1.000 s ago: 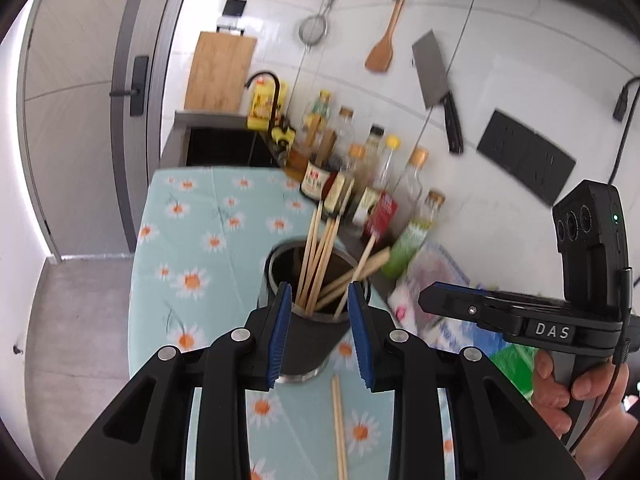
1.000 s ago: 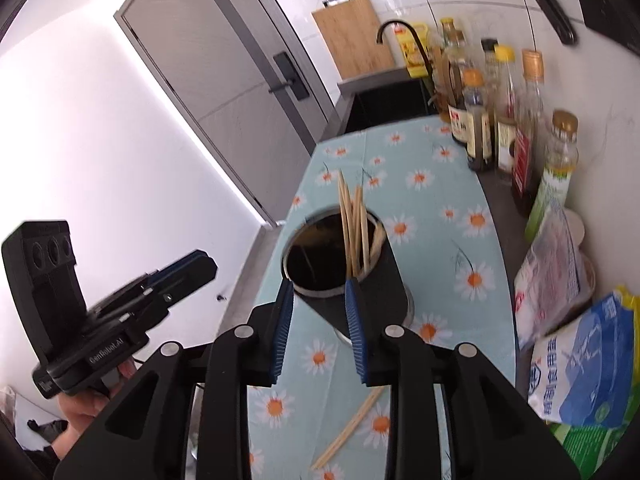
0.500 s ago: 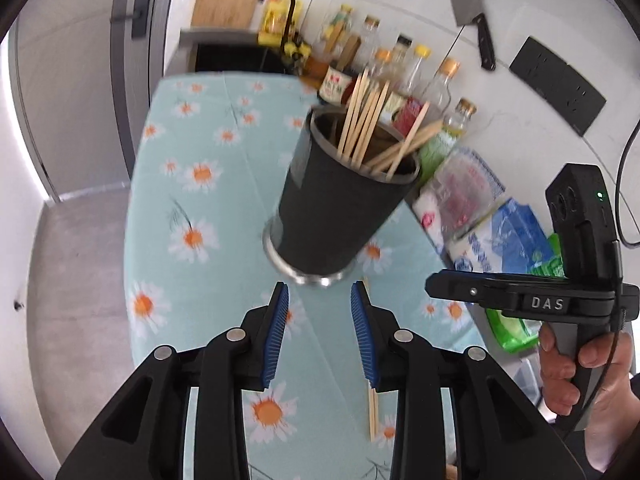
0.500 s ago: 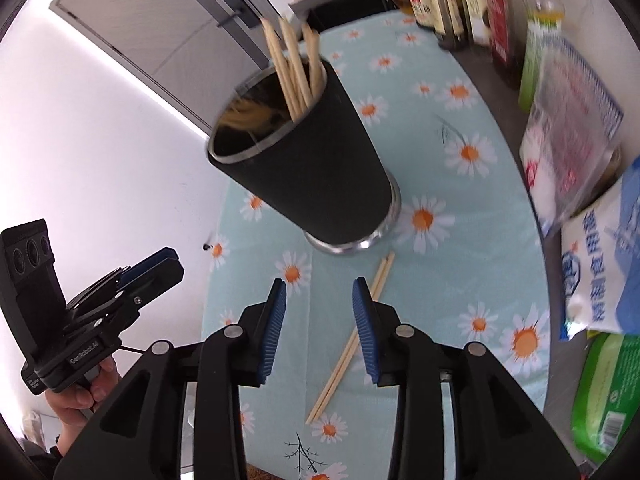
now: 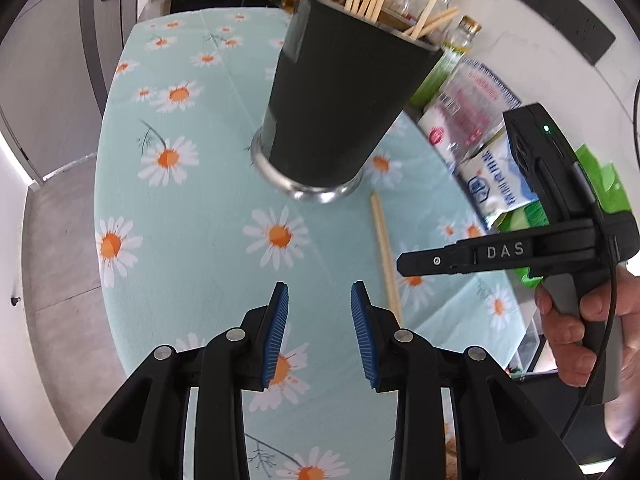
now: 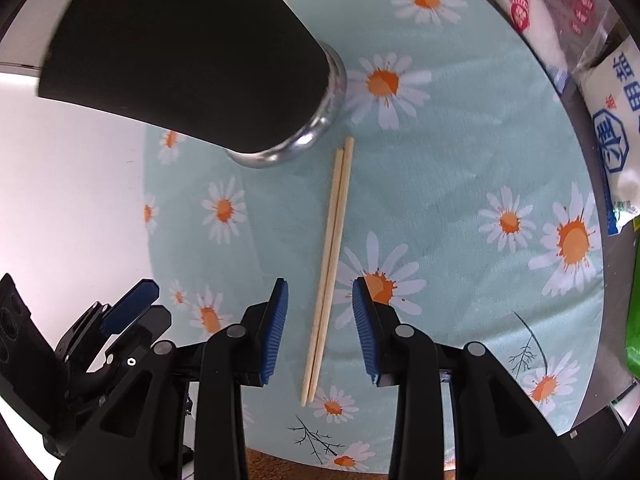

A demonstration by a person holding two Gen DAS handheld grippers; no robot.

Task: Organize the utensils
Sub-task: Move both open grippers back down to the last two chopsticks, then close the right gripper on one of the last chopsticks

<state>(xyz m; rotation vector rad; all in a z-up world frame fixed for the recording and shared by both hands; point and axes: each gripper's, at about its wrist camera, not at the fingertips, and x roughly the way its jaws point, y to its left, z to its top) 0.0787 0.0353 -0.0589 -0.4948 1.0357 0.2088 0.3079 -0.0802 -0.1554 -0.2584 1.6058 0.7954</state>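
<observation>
Table (image 5: pixel 192 216) with daisy-print cloth, packets and bottles along its far edge. Black cup (image 5: pixel 340 92) with a metal foot stands upright on the cloth, already holding several chopsticks.

2 loose chopsticks (image 6: pixel 330 264) lie flat side by side, touching along their length, top ends just beside the cup's foot.

Right gripper (image 6: pixel 320 328) points steeply down over their lower half; the pair sits in the gap between the blue pads, pads clear of the wood on both sides. Jaws partly apart and closing, nothing gripped yet.

Left gripper (image 5: pixel 319 332) hovers over bare cloth left of the pair, partly apart, empty.

Step looks like: pick-up approach on the last 2 loose chopsticks. Next move likely needs the right pads down at cloth level, both sticks pinched together, then lifted, tipped upright and dropped into the cup. Risk: 1 stick rolls out of the pinch.
</observation>
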